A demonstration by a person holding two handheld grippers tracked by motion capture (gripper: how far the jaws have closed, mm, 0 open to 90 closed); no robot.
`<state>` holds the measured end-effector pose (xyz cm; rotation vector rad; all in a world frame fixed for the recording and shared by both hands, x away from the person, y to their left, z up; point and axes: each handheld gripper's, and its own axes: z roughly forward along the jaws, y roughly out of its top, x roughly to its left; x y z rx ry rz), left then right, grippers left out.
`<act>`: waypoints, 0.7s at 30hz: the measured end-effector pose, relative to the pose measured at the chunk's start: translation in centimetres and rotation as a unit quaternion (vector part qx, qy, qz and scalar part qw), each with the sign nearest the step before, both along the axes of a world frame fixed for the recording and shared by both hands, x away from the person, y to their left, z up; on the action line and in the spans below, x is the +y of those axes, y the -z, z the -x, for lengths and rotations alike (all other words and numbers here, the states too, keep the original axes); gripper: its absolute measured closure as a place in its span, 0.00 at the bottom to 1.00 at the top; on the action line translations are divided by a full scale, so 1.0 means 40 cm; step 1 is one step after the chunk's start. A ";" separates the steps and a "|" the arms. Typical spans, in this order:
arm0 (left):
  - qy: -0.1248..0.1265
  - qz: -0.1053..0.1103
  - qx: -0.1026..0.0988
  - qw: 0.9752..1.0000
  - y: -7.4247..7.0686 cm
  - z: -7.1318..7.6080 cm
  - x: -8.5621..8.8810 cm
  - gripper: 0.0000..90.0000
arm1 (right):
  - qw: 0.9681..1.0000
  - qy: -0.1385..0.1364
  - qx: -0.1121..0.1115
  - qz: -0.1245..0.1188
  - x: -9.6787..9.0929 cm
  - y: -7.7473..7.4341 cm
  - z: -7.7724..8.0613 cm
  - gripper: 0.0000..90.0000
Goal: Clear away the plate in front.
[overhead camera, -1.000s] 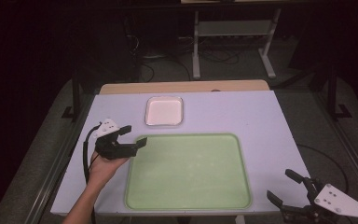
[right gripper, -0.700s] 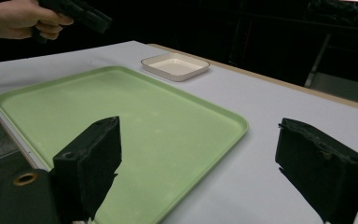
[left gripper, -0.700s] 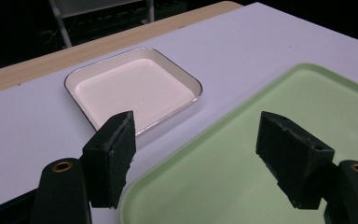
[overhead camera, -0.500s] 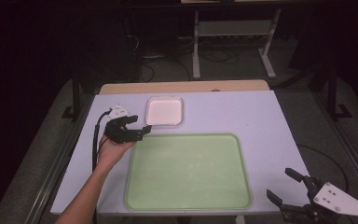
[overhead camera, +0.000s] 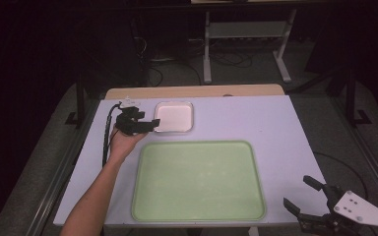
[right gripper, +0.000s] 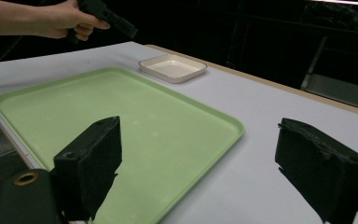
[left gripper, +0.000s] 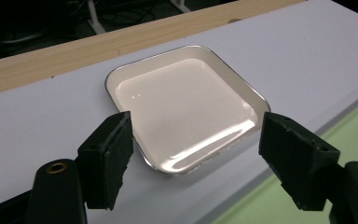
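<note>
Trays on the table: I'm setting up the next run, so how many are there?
2. A small white square tray at the far side, by the left gripper; a large green tray nearer the person.

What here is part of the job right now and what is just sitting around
In the job:
- left gripper, jaws open, at the white dish
- white dish, empty

Lying about:
- green tray, empty
- right gripper, open, at the table's near corner
- metal rack behind the table

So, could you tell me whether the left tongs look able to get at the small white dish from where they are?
Probably yes: the left tongs stand open right before the dish, with nothing between.
</note>
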<state>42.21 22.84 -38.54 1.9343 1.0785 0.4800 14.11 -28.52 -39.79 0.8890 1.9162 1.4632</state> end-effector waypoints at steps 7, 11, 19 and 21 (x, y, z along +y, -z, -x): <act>-0.009 0.016 0.020 1.000 0.005 -0.048 -0.010 0.32 | 1.000 0.000 -0.004 0.000 -0.006 -0.007 0.004 0.15; -0.018 0.014 0.025 0.999 0.009 -0.073 -0.015 0.33 | 1.000 -0.004 -0.010 0.001 -0.002 -0.015 0.010 0.15; -0.034 0.037 0.035 0.998 0.011 -0.118 -0.016 0.33 | 1.000 -0.007 -0.015 -0.002 -0.003 -0.021 0.012 0.15; -0.036 0.038 0.043 0.998 0.011 -0.130 -0.018 0.33 | 1.000 -0.007 -0.016 -0.003 -0.003 -0.022 0.011 0.15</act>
